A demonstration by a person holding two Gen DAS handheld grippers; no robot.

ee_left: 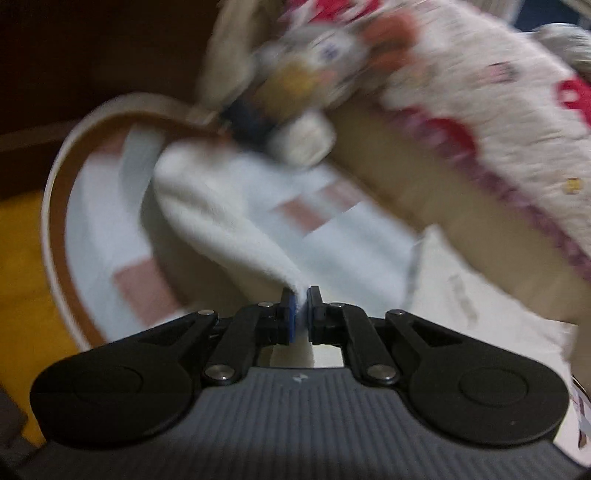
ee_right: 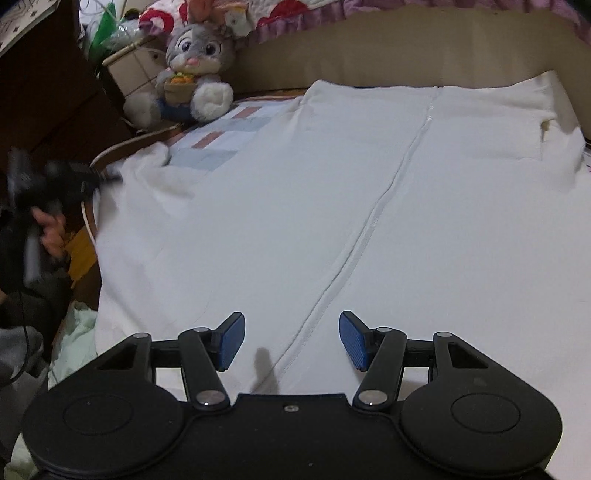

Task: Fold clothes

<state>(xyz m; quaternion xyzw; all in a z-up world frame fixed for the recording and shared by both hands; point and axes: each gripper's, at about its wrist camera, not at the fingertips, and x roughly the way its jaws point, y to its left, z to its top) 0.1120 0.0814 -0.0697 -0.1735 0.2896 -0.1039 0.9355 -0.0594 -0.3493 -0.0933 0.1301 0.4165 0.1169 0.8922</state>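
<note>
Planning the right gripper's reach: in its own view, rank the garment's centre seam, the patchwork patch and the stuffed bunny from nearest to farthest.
1. Centre seam, just ahead of the right gripper.
2. Patchwork patch, farther, left.
3. Stuffed bunny, far left corner.

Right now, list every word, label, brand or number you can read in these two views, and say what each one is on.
No text can be read in either view.
Left gripper body: a small pale mark at its centre, too small to read.
Quilt: small printed patches, too blurred to tell whether they hold words.
Paper at the top left corner of the right wrist view: dark markings, too small to read.
White garment and plush rabbit: no lettering shows.
</note>
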